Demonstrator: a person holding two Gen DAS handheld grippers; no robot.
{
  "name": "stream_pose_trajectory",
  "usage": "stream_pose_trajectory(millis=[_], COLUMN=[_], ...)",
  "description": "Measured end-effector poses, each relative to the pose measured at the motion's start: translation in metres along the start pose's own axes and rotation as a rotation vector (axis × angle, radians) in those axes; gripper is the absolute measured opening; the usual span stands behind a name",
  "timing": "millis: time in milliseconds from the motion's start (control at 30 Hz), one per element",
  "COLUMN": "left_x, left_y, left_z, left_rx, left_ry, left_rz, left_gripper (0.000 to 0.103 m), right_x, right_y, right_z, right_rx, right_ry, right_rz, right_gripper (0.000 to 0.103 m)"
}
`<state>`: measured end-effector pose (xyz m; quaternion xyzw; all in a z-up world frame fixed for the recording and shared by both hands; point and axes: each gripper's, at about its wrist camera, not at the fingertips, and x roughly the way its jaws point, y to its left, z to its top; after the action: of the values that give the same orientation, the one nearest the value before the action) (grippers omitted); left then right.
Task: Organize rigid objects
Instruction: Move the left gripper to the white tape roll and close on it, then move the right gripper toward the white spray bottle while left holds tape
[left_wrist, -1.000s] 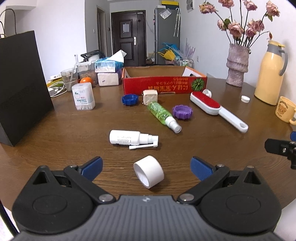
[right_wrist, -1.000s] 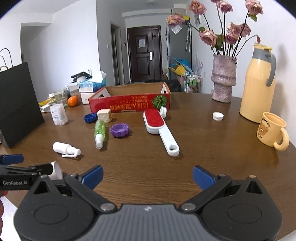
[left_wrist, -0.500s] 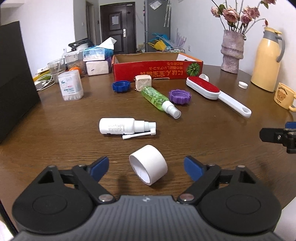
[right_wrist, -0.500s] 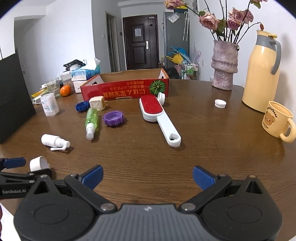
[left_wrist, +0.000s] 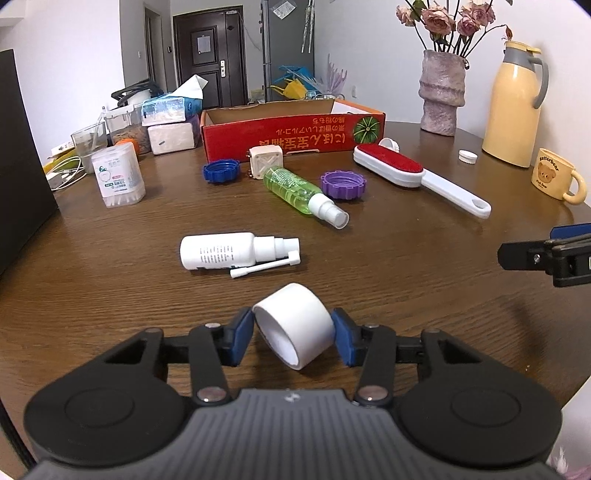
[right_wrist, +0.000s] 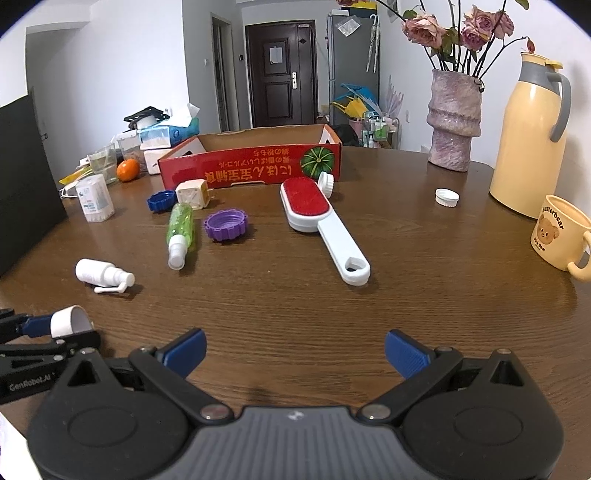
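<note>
A white cap (left_wrist: 295, 314) lies on its side on the brown table (left_wrist: 406, 266), close in front of me. My left gripper (left_wrist: 292, 328) has its jaws closing, and both blue pads (left_wrist: 242, 334) touch the cap's sides. From the right wrist view the same cap (right_wrist: 70, 321) shows in the left gripper (right_wrist: 44, 332) at the far left. My right gripper (right_wrist: 295, 352) hangs open over bare table with nothing between its fingers. Farther back lie a white spray bottle (left_wrist: 221, 253), a green spray bottle (left_wrist: 295, 190), a purple lid (left_wrist: 343, 184), a blue lid (left_wrist: 221, 171), a red lint brush (left_wrist: 406, 173) and a red cardboard box (left_wrist: 291, 131).
A black bag (left_wrist: 18, 166) stands at the left edge, with a cotton swab box (left_wrist: 118, 175) beside it. A vase (left_wrist: 441, 96), a yellow thermos (left_wrist: 513, 103) and a bear mug (left_wrist: 556, 179) line the right side. A small white lid (left_wrist: 467, 156) lies near the thermos.
The left jaws have swung in from wide open to the sides of the white cap, and the gripper has sunk toward the table. The right gripper has shifted slightly and stays open.
</note>
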<state>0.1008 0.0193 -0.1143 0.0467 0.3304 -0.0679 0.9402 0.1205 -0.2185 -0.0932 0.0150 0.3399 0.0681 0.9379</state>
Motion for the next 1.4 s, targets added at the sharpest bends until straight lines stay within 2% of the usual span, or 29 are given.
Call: stream_pose_trajectory(millis=[333, 533, 1000, 1400], left_x=[-0.006, -0.014, -0.030, -0.028], left_y=[0.006, 0.019, 0.087, 0.151], left_z=[0.006, 0.010, 0.007, 0.002], left_rx=[-0.020, -0.031, -0.078, -0.106], left_ry=[-0.029, -0.049, -0.082, -0.092], left_rz=[0.010, 0.031, 0.102, 0.140], left_gripper=[0.047, 0.047, 0.047, 0.047], right_x=[0.005, 0.007, 0.025, 0.055], right_y=[0.005, 0.021, 0.107, 0.183], right_z=[0.003, 0.010, 0.027, 0.038], right_rx=[-0.008, -0.025, -0.077, -0.056], right_ry=[0.002, -0.008, -0.009, 0.008], right_rz=[0.007, 0.031, 0.123, 0.128], right_gripper=[0.103, 0.103, 0.103, 0.103])
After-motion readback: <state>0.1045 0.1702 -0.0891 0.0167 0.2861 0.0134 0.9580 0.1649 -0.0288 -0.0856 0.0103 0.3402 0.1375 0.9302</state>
